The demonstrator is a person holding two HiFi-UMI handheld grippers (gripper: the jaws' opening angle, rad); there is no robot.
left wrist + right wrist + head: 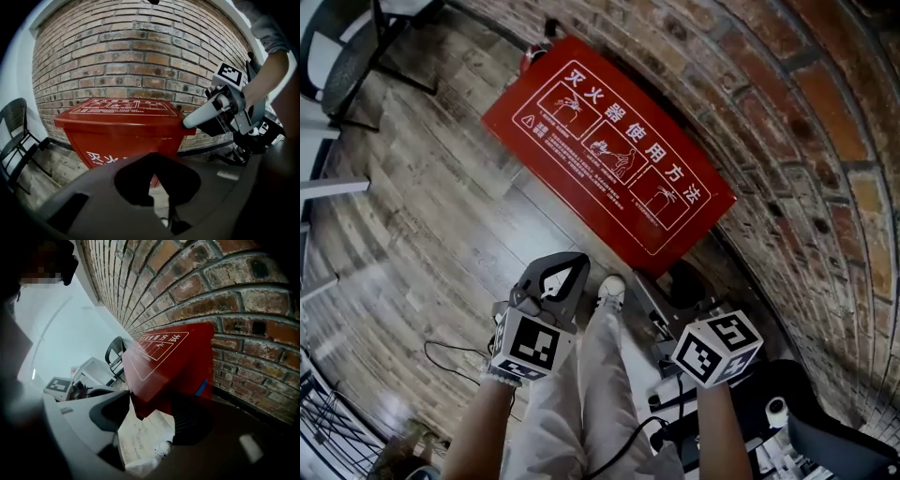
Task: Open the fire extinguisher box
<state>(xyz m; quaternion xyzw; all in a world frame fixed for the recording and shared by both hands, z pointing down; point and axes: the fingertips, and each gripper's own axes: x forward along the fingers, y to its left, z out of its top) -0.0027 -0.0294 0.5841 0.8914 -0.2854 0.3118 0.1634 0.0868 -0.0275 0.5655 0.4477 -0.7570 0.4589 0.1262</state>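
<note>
The red fire extinguisher box [609,150] stands against the brick wall with its lid down; white instruction pictures cover the lid. In the left gripper view the box [122,131] faces me. My right gripper [661,283] is at the box's near right corner with its jaws wide apart, and its white finger [201,115] touches the lid's corner. In the right gripper view the box's corner [164,366] sits in the gap of the right gripper [150,423]. My left gripper [562,269] hangs over the floor, short of the box, its jaws together and empty.
A black chair [347,56] stands on the wooden floor to the left of the box. Thin cables [450,356] lie on the floor by my left arm. Black equipment [787,412] crowds the wall side at lower right. My shoe [612,291] is between the grippers.
</note>
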